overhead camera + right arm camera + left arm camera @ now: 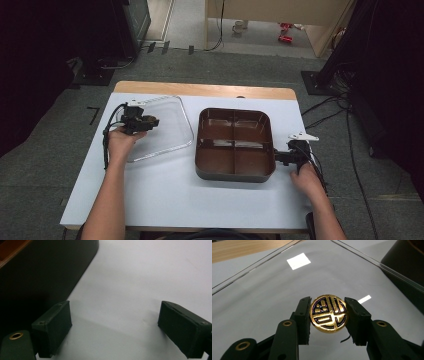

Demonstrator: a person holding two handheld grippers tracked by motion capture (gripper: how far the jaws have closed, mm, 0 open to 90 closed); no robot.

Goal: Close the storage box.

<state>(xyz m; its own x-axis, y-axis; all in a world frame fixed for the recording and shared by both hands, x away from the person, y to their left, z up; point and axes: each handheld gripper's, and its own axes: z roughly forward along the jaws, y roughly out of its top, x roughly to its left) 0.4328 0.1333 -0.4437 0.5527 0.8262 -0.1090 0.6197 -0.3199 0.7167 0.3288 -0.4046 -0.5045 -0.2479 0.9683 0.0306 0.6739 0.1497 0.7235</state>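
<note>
Lid off and lying beside the open box, its gold knob being gripped

The white desk (pixel 165 190) is carrying a brown four-compartment box (pixel 235 145), sitting uncovered with all compartments looking empty, and a clear lid (pixel 165 130) lying flat just to its left. So the covering seems not yet done: the lid is waiting to be lifted across. The left gripper (pixel 328 315) is pinching the lid's round gold knob (pixel 328 313) between its jaws. The right gripper (pixel 115 327) is resting by the box's near right corner, jaws spread, holding nothing.
</note>
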